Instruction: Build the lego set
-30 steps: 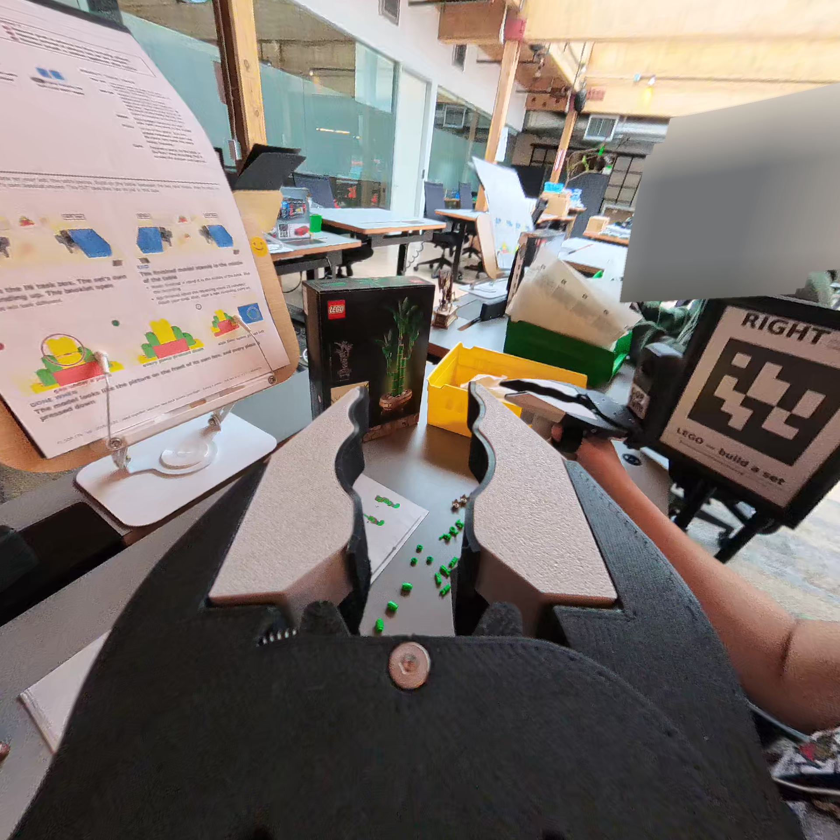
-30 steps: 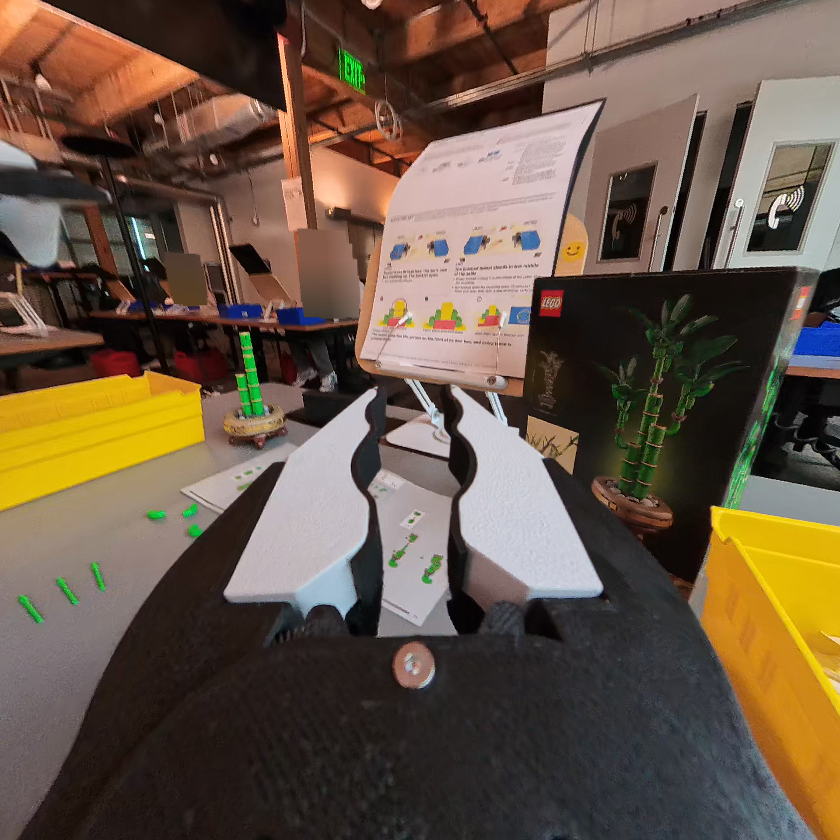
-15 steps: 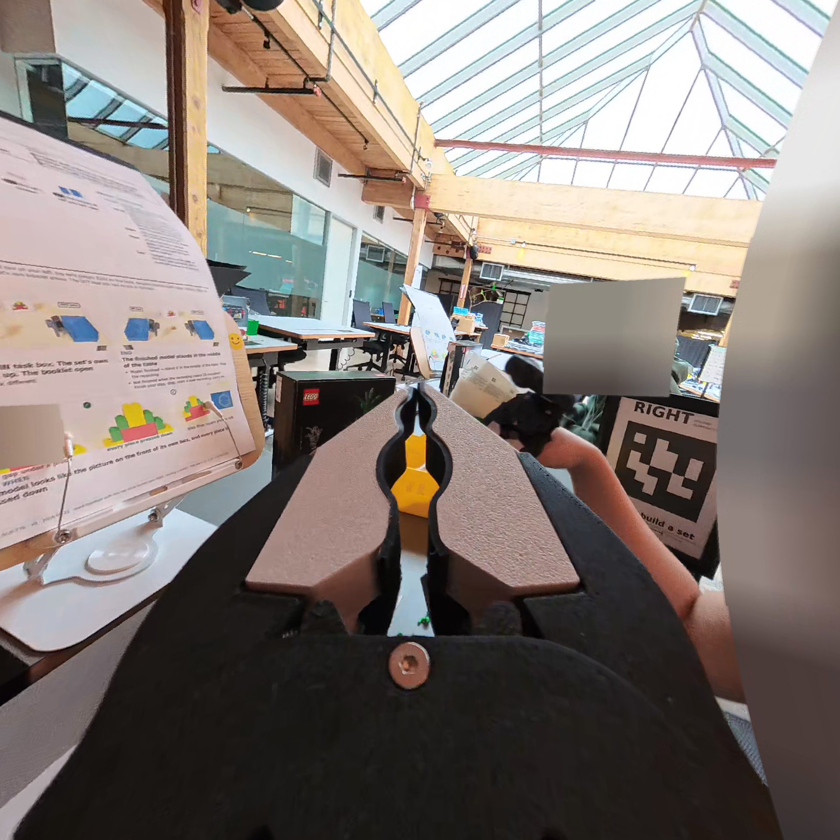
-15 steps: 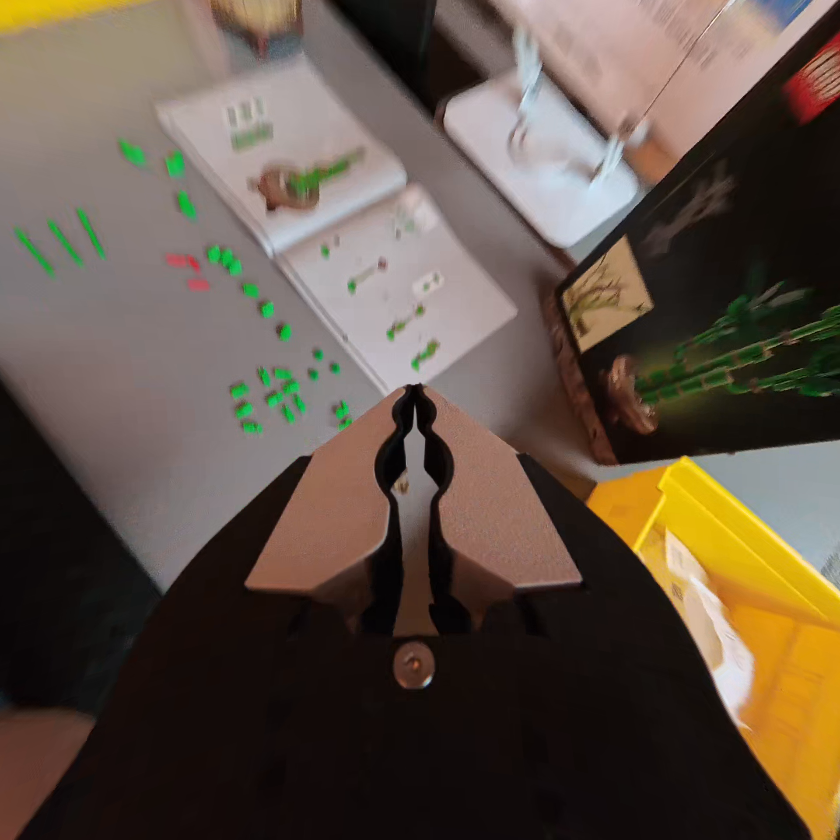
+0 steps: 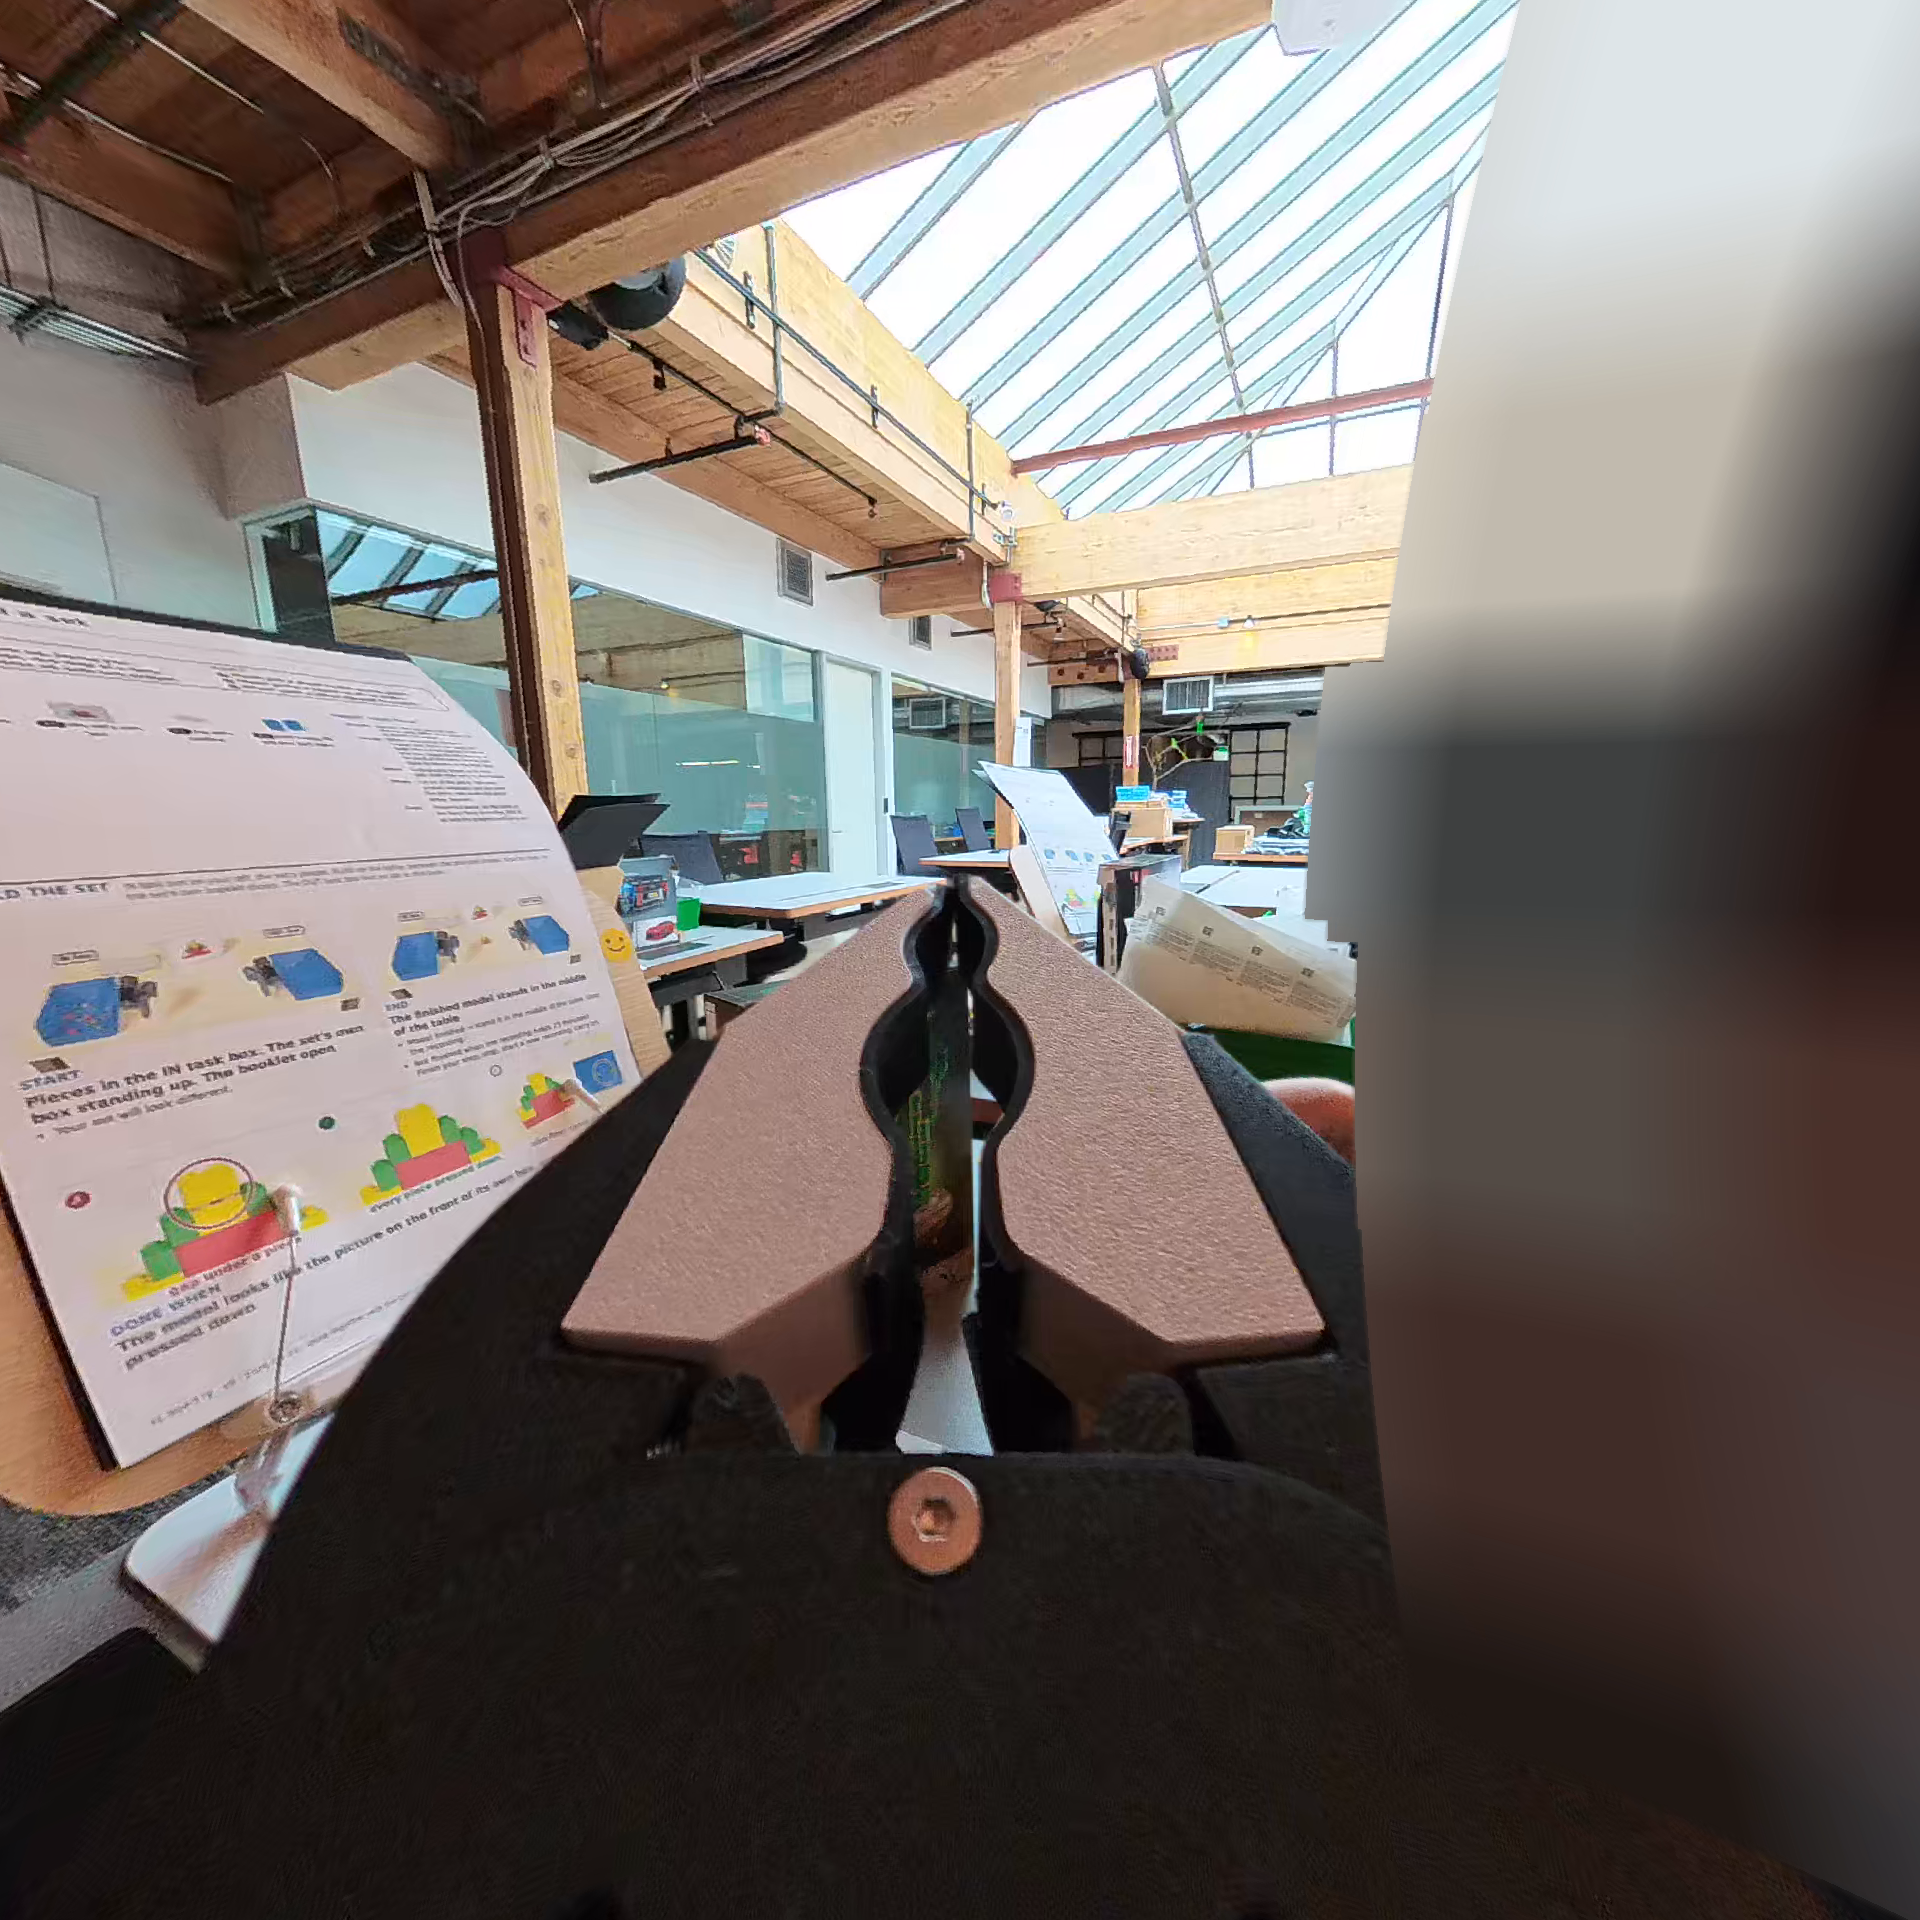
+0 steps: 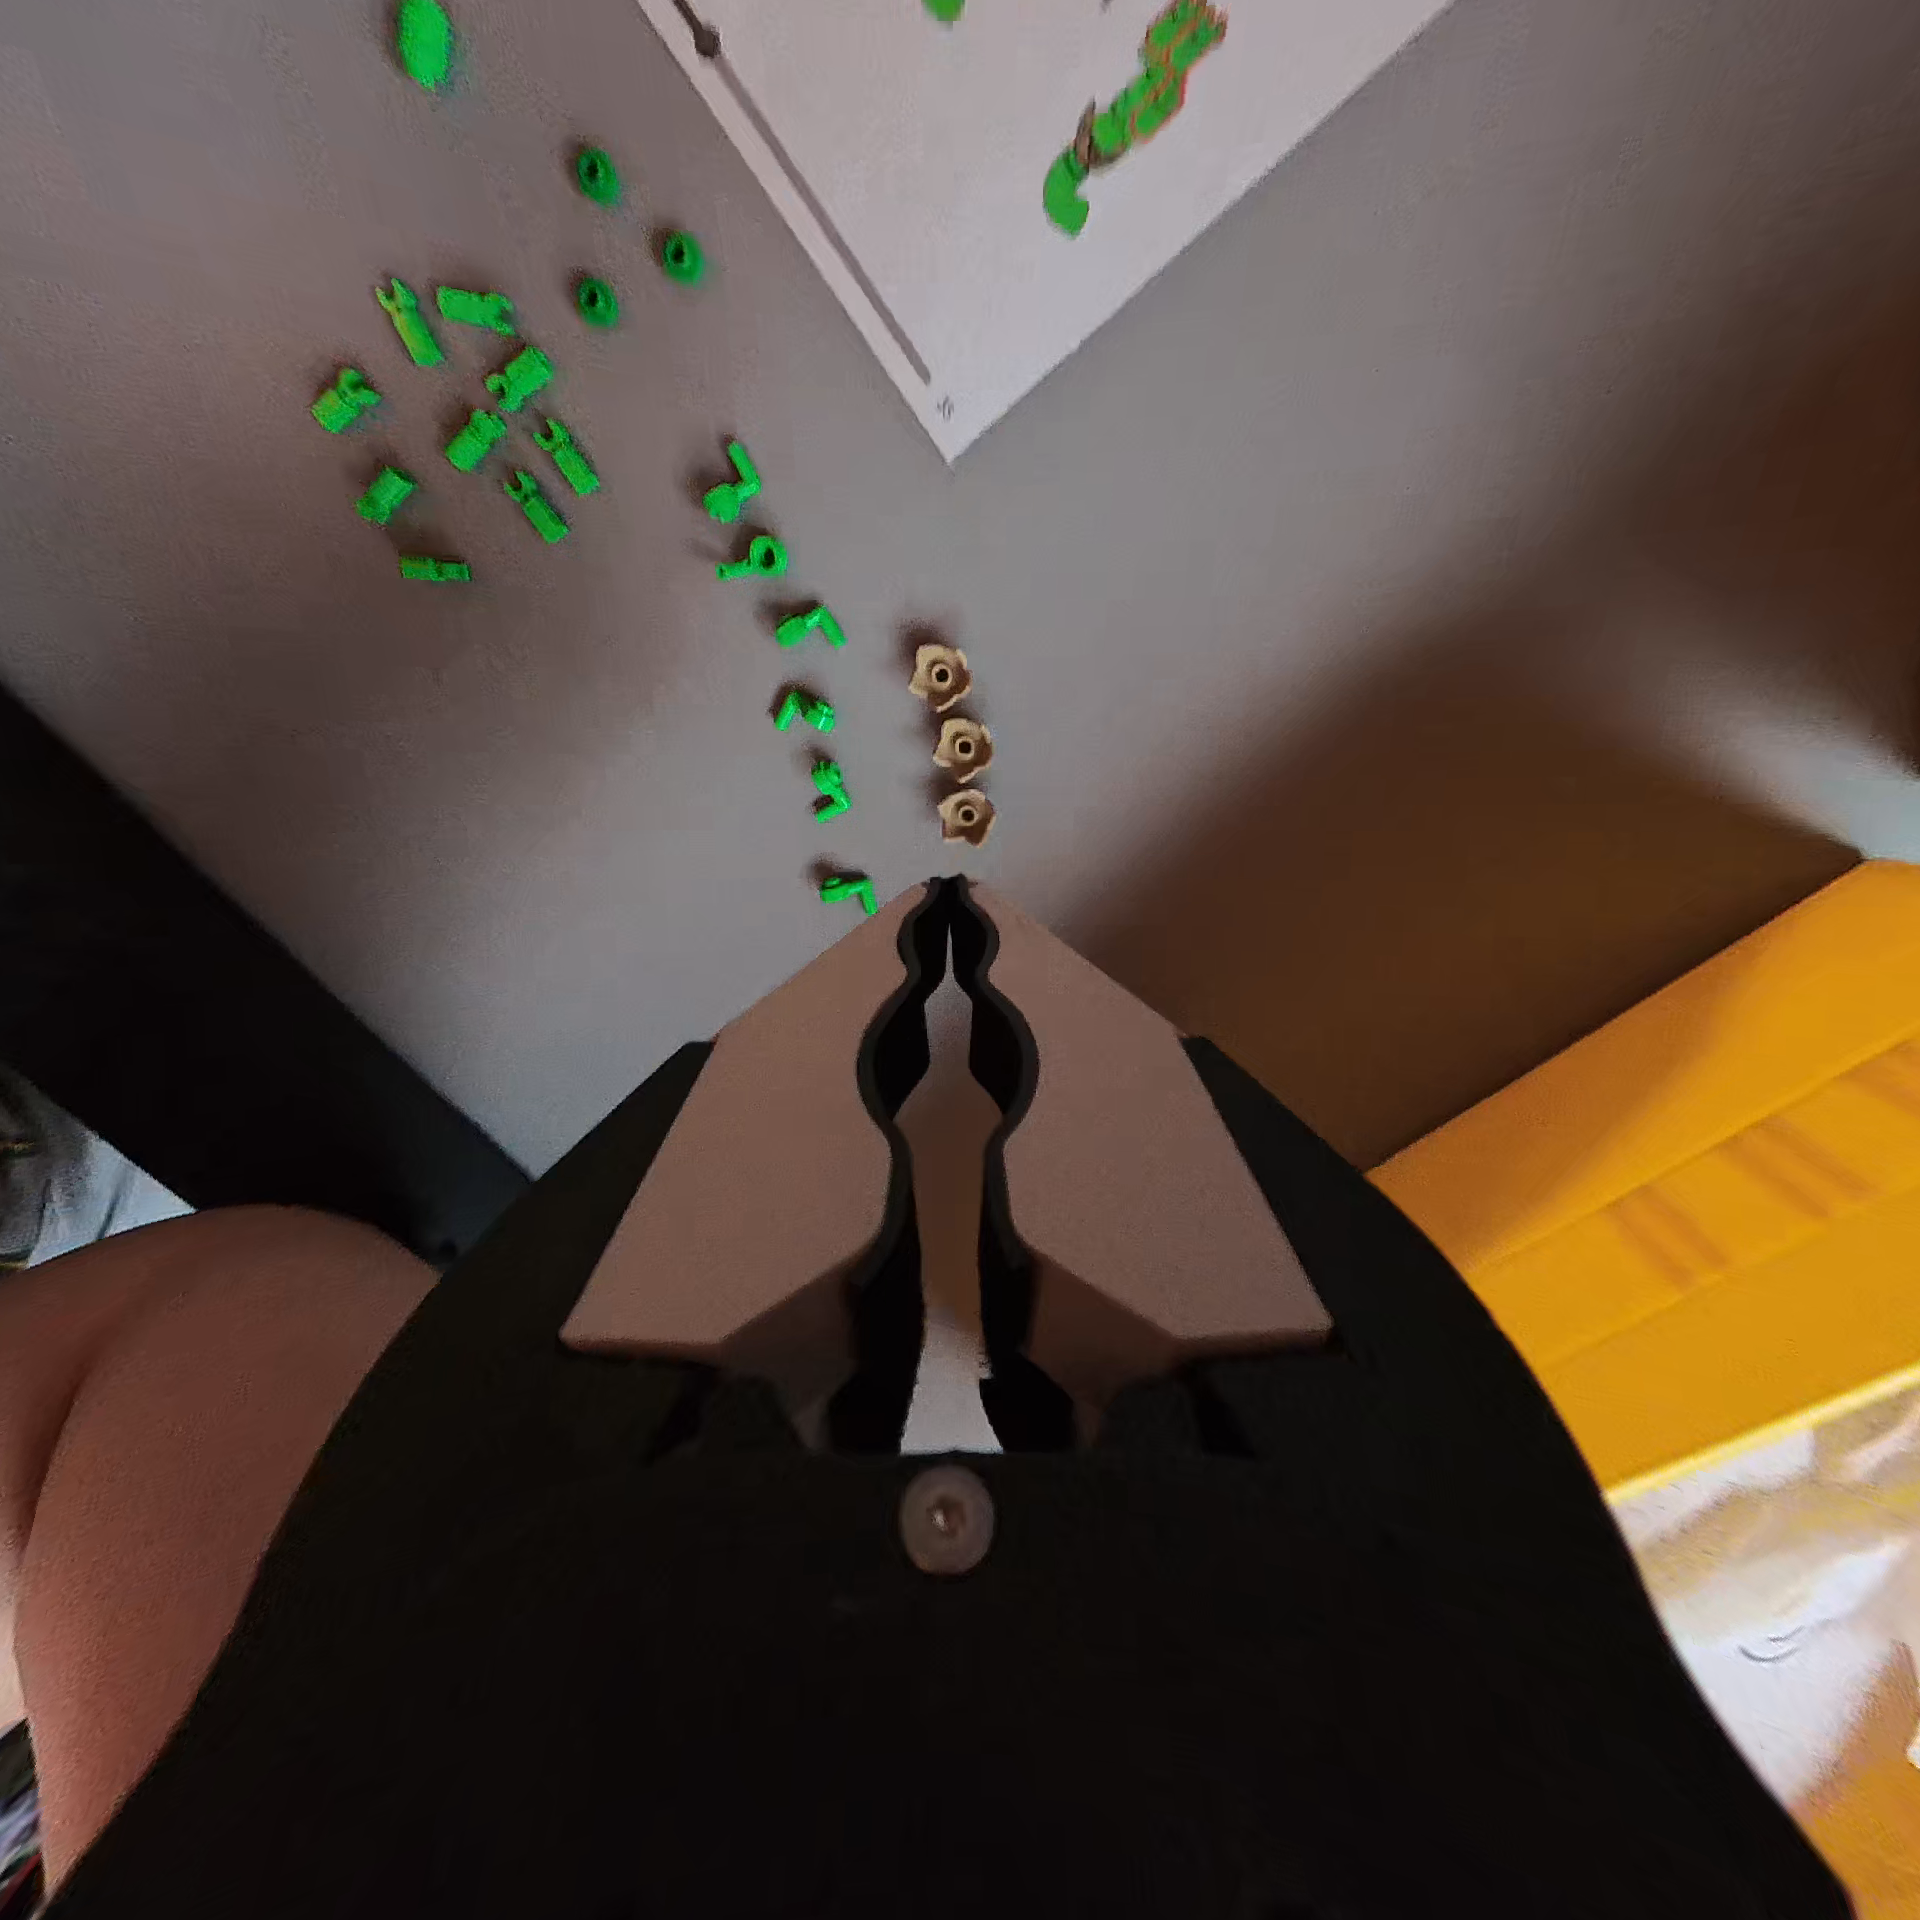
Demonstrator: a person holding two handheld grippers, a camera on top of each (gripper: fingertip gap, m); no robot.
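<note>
In the right wrist view my right gripper (image 6: 948, 885) is shut and empty, pointing down at the grey table (image 6: 1299, 540). Three tan flower pieces (image 6: 963, 745) lie in a row just beyond its tips. Several small green pieces (image 6: 800, 711) lie in a line to their left, with a looser cluster (image 6: 478, 431) farther left. The open instruction booklet (image 6: 987, 156) lies at the top. In the left wrist view my left gripper (image 5: 958, 891) is shut and empty, raised and pointing level across the room. A sliver of the black set box (image 5: 940, 1143) shows between its fingers.
A yellow bin (image 6: 1662, 1195) with paper in it stands at the right of the right wrist view. A person's forearm (image 6: 156, 1455) is at lower left. An instruction sheet on a stand (image 5: 260, 1039) stands left of the left gripper. Other desks lie beyond. The gap from one gripper's tips to the other's is roughly 45 centimeters.
Both grippers have closed from open. The right gripper tipped from level to pointing down and moved close over the tan pieces. The left gripper tilted upward, away from the table.
</note>
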